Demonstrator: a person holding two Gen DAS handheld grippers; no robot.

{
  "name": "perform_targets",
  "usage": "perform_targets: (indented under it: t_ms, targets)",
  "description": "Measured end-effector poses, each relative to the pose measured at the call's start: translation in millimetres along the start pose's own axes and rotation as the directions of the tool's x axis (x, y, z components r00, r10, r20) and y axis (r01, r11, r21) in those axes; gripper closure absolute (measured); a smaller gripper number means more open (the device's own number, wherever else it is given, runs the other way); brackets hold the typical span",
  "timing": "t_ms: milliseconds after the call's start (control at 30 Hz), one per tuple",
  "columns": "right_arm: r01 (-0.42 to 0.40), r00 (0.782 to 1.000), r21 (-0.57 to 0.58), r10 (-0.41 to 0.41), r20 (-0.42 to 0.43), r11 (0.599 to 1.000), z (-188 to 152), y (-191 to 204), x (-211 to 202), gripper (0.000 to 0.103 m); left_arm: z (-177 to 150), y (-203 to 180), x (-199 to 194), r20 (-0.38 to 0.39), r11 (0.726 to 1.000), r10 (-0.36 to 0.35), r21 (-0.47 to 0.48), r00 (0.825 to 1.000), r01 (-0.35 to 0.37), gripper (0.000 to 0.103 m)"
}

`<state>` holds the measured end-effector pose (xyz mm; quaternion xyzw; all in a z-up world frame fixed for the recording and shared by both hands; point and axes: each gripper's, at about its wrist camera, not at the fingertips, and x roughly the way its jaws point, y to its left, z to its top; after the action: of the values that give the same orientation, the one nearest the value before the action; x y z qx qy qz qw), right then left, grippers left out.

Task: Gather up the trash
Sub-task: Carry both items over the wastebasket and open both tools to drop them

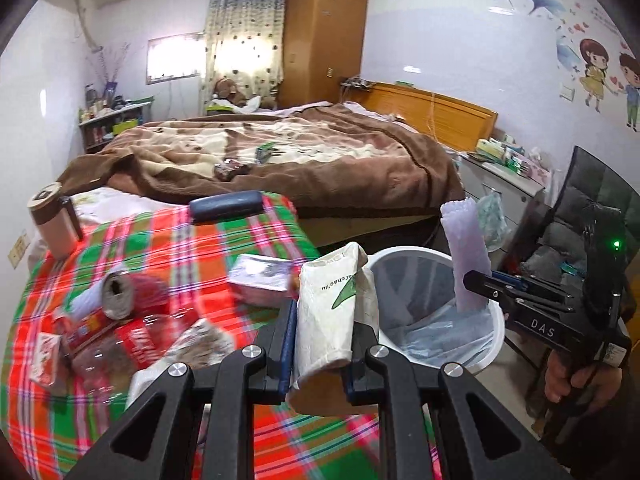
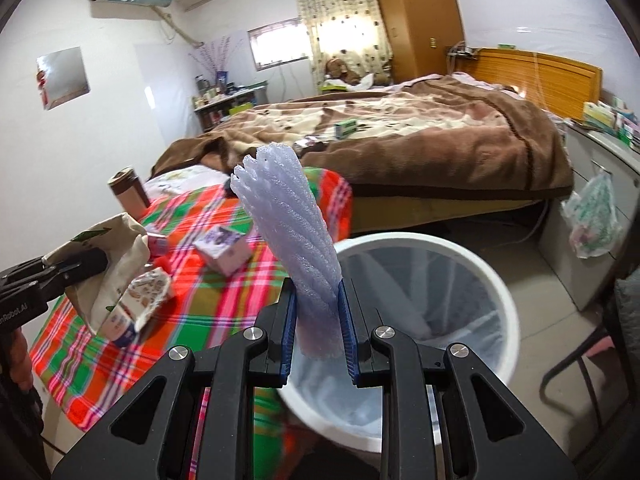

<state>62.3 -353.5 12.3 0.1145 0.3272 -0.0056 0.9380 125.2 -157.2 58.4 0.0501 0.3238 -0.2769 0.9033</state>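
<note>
Carrying both loads to the white bin (image 2: 496,280): right tool (image 2: 318,320) clamps the foam sleeve (image 2: 288,216) above the rim, left tool (image 1: 324,344) pinches the crumpled paper bag (image 1: 336,300) short of it; release only once each hangs over the opening.

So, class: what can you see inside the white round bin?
A clear plastic liner lines the white round bin; no trash shows. The grey foam netting sleeve and right gripper cover its near side.

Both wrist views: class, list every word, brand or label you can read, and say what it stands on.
"DAS": on the right claw.
"nRobot.AI", start cut off: on the left claw.
"chao'uu", roughly, printed sideways: paper bag.
Red packets, milk carton, boxes on the bed: too blurred.
</note>
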Motion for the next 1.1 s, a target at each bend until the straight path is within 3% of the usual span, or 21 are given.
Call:
perform_targets:
  t_ms: [467,833,867,933,1000,1100]
  targets:
    - [0.137,0.983,0.058,-0.128,-0.133,0.989,-18,-55,34,0.081,7,-70,80,-0.099,0.994,-0.096,0.033,0.99,0.1,0.084]
    - [0.168,0.966,0.045,-0.156,-0.207,0.985,-19,-66,43,0.079,-3,-84,120,-0.177,0.992,-0.107,0.045,0.978,0.117,0.083]
    - [0.173,0.964,0.04,-0.161,-0.211,0.984,-20,-66,44,0.078,-3,-84,122,-0.179,0.992,-0.11,0.042,0.978,0.119,0.082]
    - [0.185,0.96,0.034,-0.174,-0.218,0.982,-20,-67,44,0.076,-4,-83,124,-0.184,0.993,-0.109,0.03,0.977,0.117,0.069]
    - [0.186,0.96,0.037,-0.173,-0.22,0.982,-21,-68,44,0.073,-4,-82,122,-0.17,0.994,-0.093,0.037,0.981,0.101,0.049]
    - [0.177,0.963,0.044,-0.163,-0.216,0.983,-20,-69,41,0.072,-3,-82,118,-0.158,0.993,-0.107,0.037,0.982,0.114,0.045]
